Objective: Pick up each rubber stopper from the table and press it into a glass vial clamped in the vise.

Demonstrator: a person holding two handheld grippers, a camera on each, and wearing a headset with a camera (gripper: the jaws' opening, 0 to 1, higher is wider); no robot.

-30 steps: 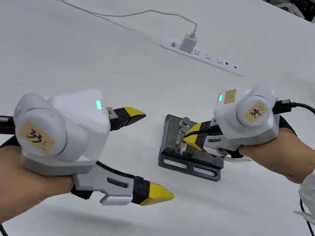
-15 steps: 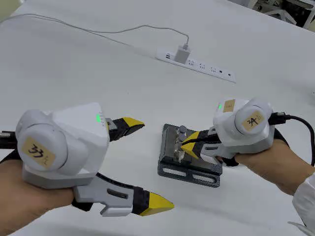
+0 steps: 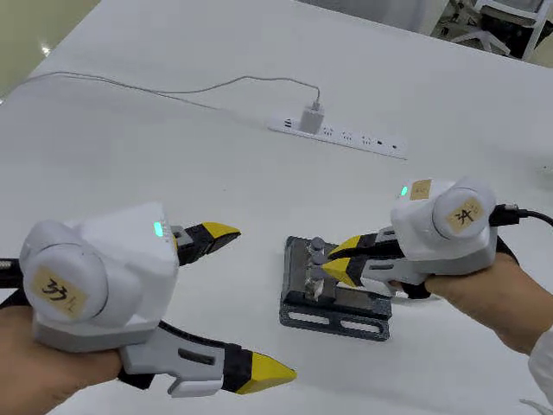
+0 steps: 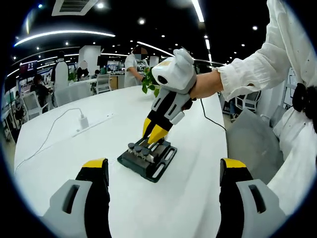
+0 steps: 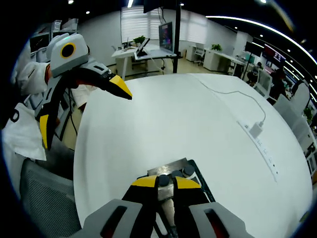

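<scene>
Upright, vials (image 3: 312, 284) stand in the vise (image 3: 339, 316); right gripper (image 3: 331, 261) jaws nearly together, perhaps pinching a stopper (image 5: 163, 180); left gripper (image 3: 261, 303) spread wide.

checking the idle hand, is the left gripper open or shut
Open: the left gripper has its jaws wide apart, with nothing between them.

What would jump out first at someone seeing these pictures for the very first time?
The small dark metal vise sits mid-table, holding a row of grey-capped glass vials, with the right gripper right over them, jaws nearly together. Nearer the viewer, the yellow-tipped left gripper hangs wide open. Behind lies a white power strip.
</scene>
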